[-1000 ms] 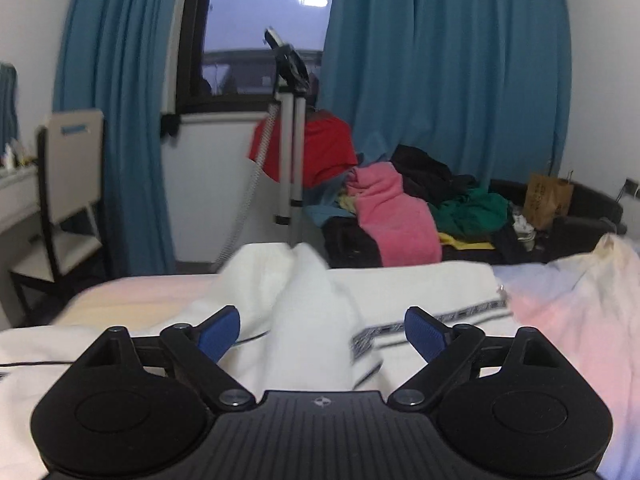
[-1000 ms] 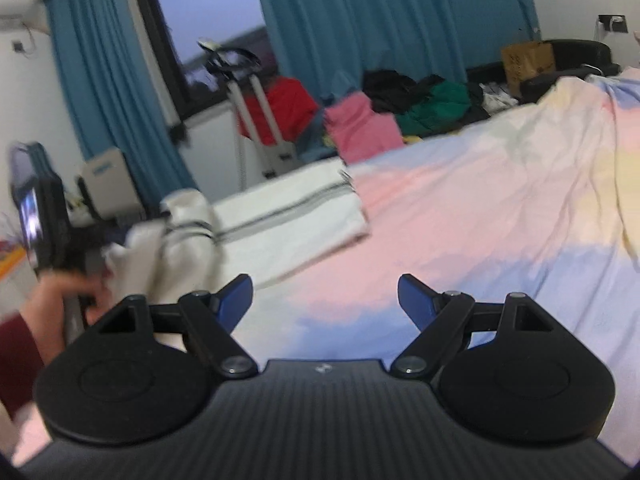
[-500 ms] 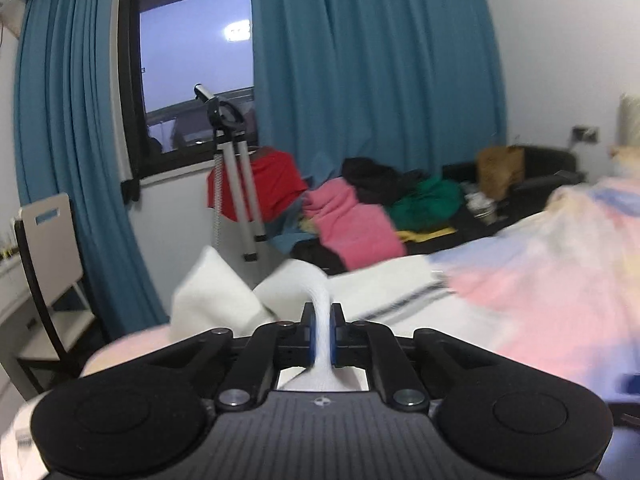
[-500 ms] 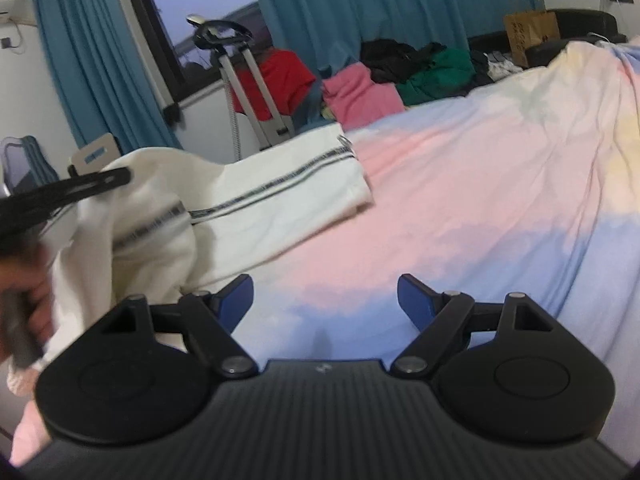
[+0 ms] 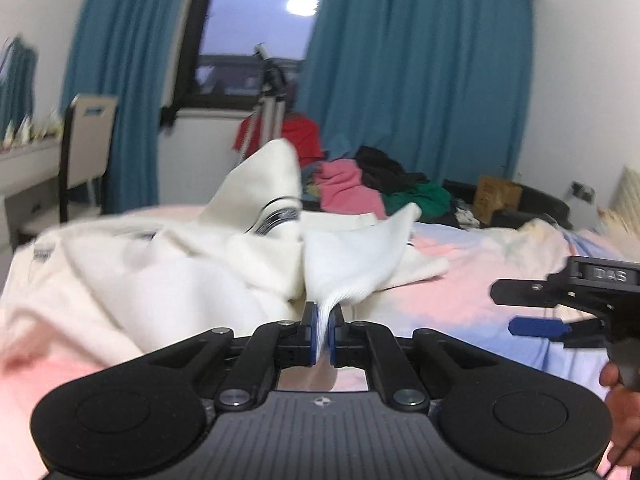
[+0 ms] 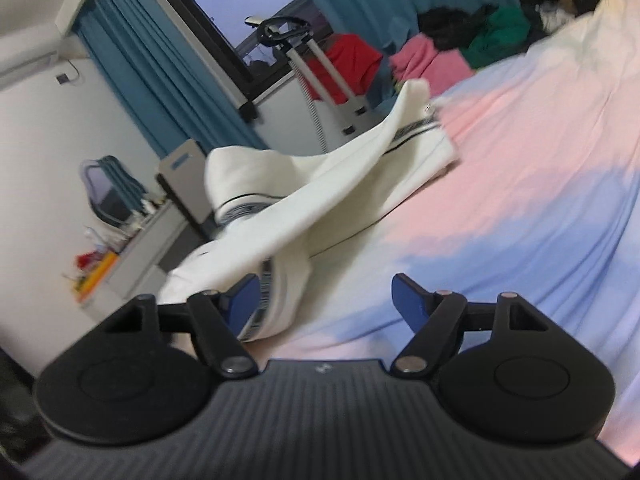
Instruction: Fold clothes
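Garment [image 5: 348, 264] between left tongs [image 5: 323, 334]

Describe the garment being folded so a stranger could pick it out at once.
Start at the bed with the pink-and-blue cover. At its window end lies a cream garment, one fold pinched in the left tool. Unlike the coloured clothes pile by the curtains, it is off-white with dark striped trim.
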Demonstrator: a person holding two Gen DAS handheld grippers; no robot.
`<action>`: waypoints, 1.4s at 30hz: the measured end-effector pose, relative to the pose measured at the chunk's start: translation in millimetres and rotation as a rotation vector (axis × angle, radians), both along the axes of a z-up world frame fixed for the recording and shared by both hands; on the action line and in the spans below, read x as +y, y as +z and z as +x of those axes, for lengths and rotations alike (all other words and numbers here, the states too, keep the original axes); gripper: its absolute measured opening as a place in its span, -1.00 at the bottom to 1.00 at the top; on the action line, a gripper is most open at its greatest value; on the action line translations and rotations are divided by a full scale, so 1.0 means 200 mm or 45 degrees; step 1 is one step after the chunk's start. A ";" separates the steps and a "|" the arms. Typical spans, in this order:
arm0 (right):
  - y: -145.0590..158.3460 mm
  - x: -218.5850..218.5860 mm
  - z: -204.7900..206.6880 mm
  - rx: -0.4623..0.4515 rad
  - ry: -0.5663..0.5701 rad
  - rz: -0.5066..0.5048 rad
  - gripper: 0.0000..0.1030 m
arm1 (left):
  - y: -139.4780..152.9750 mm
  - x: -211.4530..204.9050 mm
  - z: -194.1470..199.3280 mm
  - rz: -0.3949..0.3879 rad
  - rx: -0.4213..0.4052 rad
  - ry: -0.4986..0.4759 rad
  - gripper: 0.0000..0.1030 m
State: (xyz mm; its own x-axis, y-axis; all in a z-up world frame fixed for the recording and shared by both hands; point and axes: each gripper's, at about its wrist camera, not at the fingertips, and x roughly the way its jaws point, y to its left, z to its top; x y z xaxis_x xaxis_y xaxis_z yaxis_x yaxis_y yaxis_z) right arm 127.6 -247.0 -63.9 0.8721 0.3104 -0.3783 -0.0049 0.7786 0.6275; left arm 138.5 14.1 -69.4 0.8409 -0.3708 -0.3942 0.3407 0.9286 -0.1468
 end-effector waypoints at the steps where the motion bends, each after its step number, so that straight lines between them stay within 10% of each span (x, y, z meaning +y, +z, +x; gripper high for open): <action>1: -0.01 0.00 0.02 0.011 0.005 0.034 0.46 | -0.01 0.02 0.00 -0.026 0.018 0.010 -0.89; 16: -0.07 -0.19 1.02 0.131 -0.189 -0.072 0.45 | -0.11 0.19 0.10 -0.248 0.115 -0.035 -0.88; 21: -0.13 -0.20 1.26 0.185 -0.256 -0.148 -0.06 | -0.21 0.21 0.22 -0.308 0.190 -0.058 -0.88; 23: -0.15 -0.21 1.36 0.207 -0.283 -0.178 -0.70 | -0.23 0.21 0.24 -0.311 0.183 -0.081 -0.88; 27: -0.20 -0.22 1.56 0.250 -0.337 -0.239 -0.88 | -0.25 0.18 0.25 -0.262 0.139 -0.112 -0.88; 42: 0.33 -0.48 0.26 -0.102 -0.523 -0.108 -0.89 | -0.10 0.25 0.06 -0.329 0.120 -0.123 -0.88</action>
